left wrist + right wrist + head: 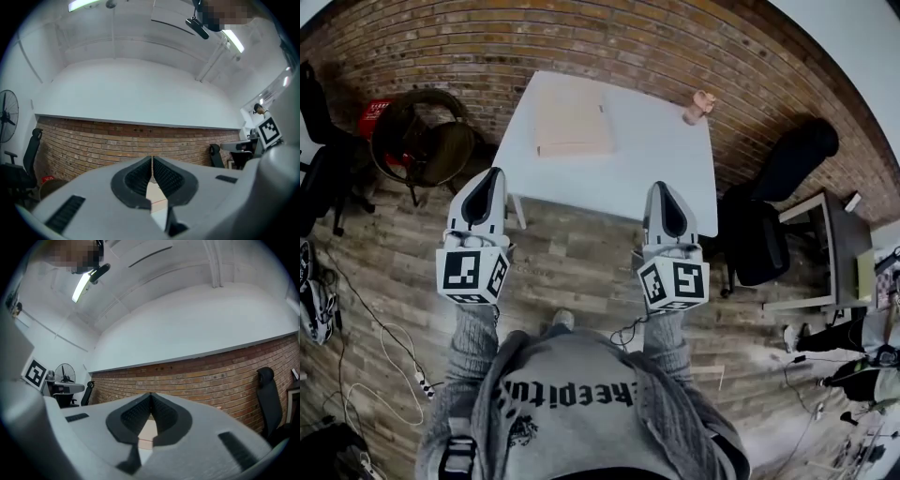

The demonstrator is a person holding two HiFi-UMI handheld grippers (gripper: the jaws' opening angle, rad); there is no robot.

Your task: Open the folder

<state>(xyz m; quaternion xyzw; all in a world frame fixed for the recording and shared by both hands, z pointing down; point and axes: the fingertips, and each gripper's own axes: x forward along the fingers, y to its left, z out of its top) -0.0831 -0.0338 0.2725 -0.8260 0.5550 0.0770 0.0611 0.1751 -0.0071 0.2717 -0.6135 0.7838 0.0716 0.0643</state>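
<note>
A pale peach folder [572, 122] lies shut on the white table [647, 173], toward its left half. My left gripper [493, 178] hovers over the floor just short of the table's front left corner, its jaws shut and empty. Level with it, my right gripper [660, 192] hangs at the table's front edge, jaws together with nothing in them. In the left gripper view the folder [156, 196] shows as a pale sliver below the touching jaw tips [152, 158]. The right gripper view shows the folder [146, 431] the same way below its shut tips [150, 394].
A small pink figure [698, 107] stands at the table's far right. A brick wall [581, 42] rises behind the table. A floor fan [422, 141] stands at the left, a black office chair [769, 216] and a side desk [830, 239] at the right. Cables [384, 347] lie on the wooden floor.
</note>
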